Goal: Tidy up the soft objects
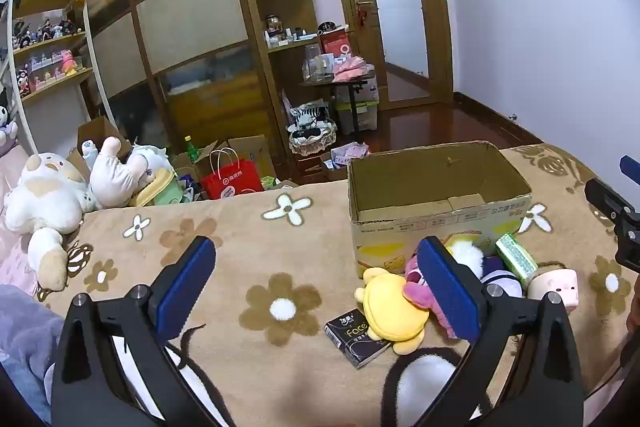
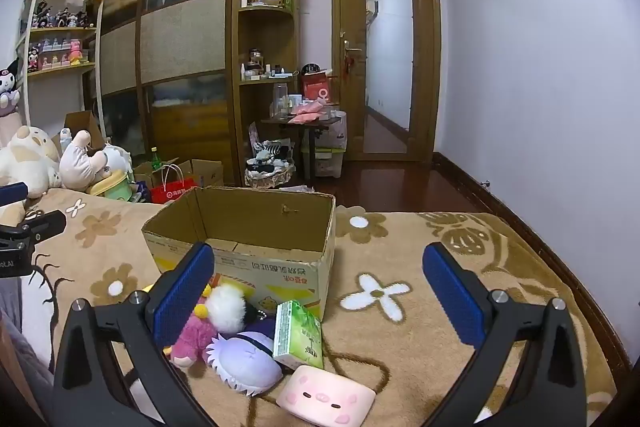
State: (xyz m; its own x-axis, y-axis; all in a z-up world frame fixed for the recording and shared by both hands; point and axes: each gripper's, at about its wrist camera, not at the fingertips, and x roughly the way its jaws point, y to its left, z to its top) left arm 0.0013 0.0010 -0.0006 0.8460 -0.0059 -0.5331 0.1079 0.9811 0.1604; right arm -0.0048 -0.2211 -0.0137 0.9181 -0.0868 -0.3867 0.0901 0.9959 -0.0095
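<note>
An open, empty cardboard box (image 1: 440, 187) (image 2: 248, 223) stands on the flowered blanket. In front of it lies a pile of small soft toys: a yellow plush (image 1: 394, 309), a pink plush (image 1: 420, 287) (image 2: 192, 339), a white pompom (image 2: 226, 309), a purple plush (image 2: 244, 361) and a pink pig squishy (image 2: 326, 401) (image 1: 554, 285). A green tissue pack (image 2: 300, 335) (image 1: 516, 259) leans among them. My left gripper (image 1: 316, 279) is open and empty above the blanket, left of the pile. My right gripper (image 2: 318, 291) is open and empty, just above the pile.
A black tissue pack (image 1: 356, 341) lies by the yellow plush, and a black-and-white furry item (image 1: 420, 379) sits at the bottom edge. Large white plush toys (image 1: 52, 203) lie at the blanket's far left. Beyond the bed are a red bag (image 1: 230, 181), shelves and a door.
</note>
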